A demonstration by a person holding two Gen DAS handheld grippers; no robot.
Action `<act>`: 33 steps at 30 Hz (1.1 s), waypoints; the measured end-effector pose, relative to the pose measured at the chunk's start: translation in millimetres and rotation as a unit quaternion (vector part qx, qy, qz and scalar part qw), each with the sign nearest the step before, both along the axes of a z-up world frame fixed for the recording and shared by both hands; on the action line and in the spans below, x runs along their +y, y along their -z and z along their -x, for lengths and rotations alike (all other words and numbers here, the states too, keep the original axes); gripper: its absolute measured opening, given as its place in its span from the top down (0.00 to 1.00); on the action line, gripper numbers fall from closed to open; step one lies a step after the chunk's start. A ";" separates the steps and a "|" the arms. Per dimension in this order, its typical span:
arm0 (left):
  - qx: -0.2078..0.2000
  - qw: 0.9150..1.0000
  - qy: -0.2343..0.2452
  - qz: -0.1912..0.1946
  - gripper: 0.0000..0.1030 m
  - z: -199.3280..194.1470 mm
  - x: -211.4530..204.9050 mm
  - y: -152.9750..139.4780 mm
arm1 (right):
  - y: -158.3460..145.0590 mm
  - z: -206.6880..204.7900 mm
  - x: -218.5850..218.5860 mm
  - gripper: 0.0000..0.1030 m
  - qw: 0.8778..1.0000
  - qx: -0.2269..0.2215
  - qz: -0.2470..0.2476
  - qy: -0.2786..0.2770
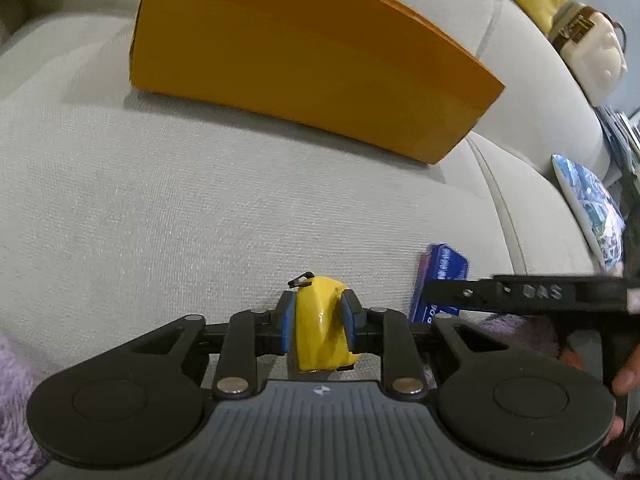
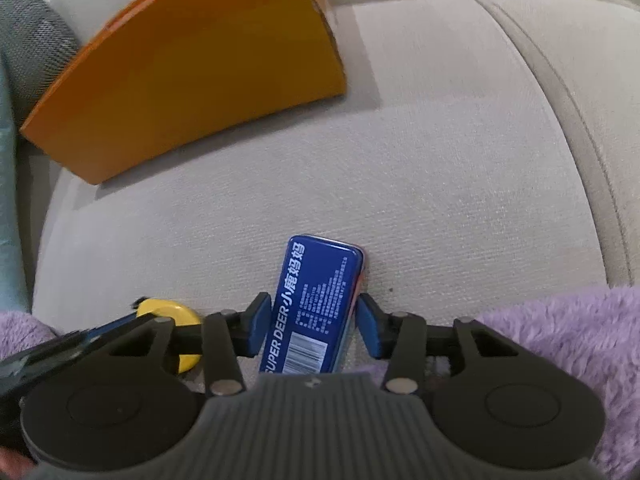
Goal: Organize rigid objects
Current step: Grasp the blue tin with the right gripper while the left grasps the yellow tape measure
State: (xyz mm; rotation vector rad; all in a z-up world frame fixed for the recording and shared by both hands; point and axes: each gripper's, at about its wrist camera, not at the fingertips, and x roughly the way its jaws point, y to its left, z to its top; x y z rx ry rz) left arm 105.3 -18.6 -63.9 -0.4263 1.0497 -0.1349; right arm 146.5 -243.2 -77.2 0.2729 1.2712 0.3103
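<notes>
While the left tongs (image 1: pixel 318 320) pinch a yellow tape measure (image 1: pixel 320 328) over the beige sofa cushion (image 1: pixel 200 208), the right tongs (image 2: pixel 314 320) straddle a blue tin (image 2: pixel 316 304), blue pads (image 2: pixel 370 330) just beside its edges, contact unclear. Orange box (image 1: pixel 304 52) sits well behind.

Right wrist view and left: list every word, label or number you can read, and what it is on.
"SUPER DEER": white letters on the flat blue rectangular tin.
"小鹿妈妈": same tin, beside the English.
Barcode and small white print on the tin: too small to read.
Raised letters on the right gripper's black arm: blurred, unreadable.
Orange cardboard box: no text.
</notes>
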 end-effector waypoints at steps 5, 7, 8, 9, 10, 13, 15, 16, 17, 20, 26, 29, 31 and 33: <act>0.021 0.999 -0.010 0.023 0.63 -1.1 5.0 7.1 | -3.6 5.2 17.8 0.53 0.999 -0.013 -0.001 -0.043; 0.033 0.999 -0.013 0.033 0.61 -0.8 5.6 10.4 | 0.6 5.2 27.8 0.53 0.999 -0.011 -0.005 -0.052; 0.038 0.998 -0.017 0.041 0.61 -0.3 7.0 11.8 | 2.9 5.2 31.3 0.51 0.998 -0.012 -0.007 -0.056; 0.041 0.998 -0.019 0.046 0.61 0.2 8.0 13.5 | 3.7 5.8 34.5 0.47 0.998 -0.015 -0.009 -0.060; 0.044 0.997 -0.022 0.053 0.61 0.5 9.9 14.6 | 3.2 5.8 35.1 0.44 0.998 -0.016 -0.011 -0.064; 0.045 0.996 -0.029 0.065 0.63 0.5 13.6 16.5 | 4.1 4.9 23.1 0.41 0.998 0.004 -0.036 -0.052; 0.040 0.997 -0.029 0.060 0.65 1.4 11.5 15.0 | 4.5 8.0 10.7 0.56 0.998 0.019 -0.049 -0.027; 0.035 0.998 -0.026 0.054 0.66 2.7 10.8 12.8 | 3.2 8.7 8.7 0.63 0.999 0.025 -0.040 -0.019; 0.029 0.998 -0.022 0.047 0.68 3.4 8.9 10.8 | 4.3 8.5 7.6 0.73 0.999 0.029 -0.030 -0.015; -0.002 1.000 0.000 0.020 0.74 4.7 0.2 1.6 | 7.5 5.5 12.6 0.63 0.999 0.030 -0.029 -0.025; -0.026 0.999 0.039 -0.016 0.75 6.6 -18.0 -4.2 | 5.2 10.5 16.2 0.57 0.998 0.020 -0.023 -0.050; -0.035 0.998 0.043 -0.035 0.75 7.6 -21.6 -8.4 | -5.5 16.7 7.9 0.74 0.999 0.009 -0.039 -0.032; -0.038 0.997 0.042 -0.056 0.75 8.6 -23.3 -12.0 | -11.4 25.1 5.9 0.82 0.998 -0.004 -0.062 -0.028; -0.045 0.995 0.041 -0.079 0.75 10.2 -25.6 -16.3 | -18.9 30.7 8.9 0.84 0.996 -0.016 -0.076 -0.044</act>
